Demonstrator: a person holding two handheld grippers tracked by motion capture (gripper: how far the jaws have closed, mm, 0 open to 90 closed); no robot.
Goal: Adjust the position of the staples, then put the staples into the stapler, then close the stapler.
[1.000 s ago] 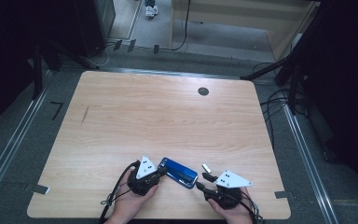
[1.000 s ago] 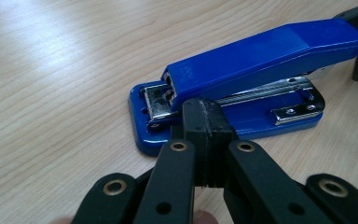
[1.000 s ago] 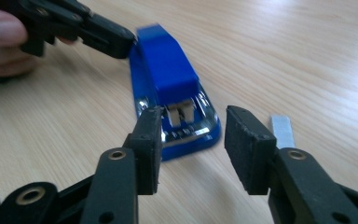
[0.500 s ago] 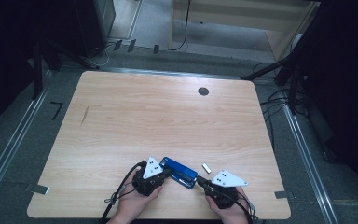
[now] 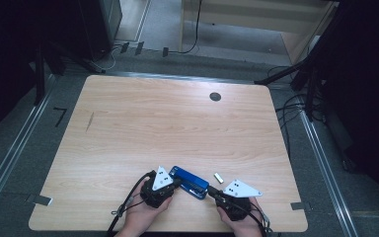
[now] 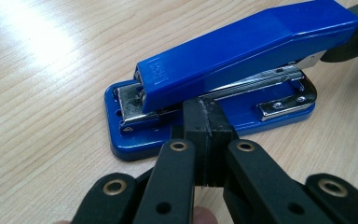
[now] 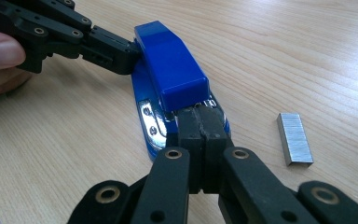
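A blue plastic stapler with a metal magazine (image 6: 223,70) is lain on the wooden surface (image 5: 177,128) directly ahead of both grippers. The left gripper (image 6: 204,135) and right gripper (image 7: 200,128) are each pressed against 1 end, fingers closed together, nothing gripped between them. A small silver strip of staples (image 7: 295,138) is seen just beside the right fingers.

I take this for a lab or test bay: my pale wood table (image 5: 177,123) with a cable grommet (image 5: 215,97) stands on grey carpet (image 5: 64,98), metal floor rails (image 5: 10,158) on both sides (like a fixed rig), black cables (image 5: 296,106) trailing among dark stands (image 5: 316,74).
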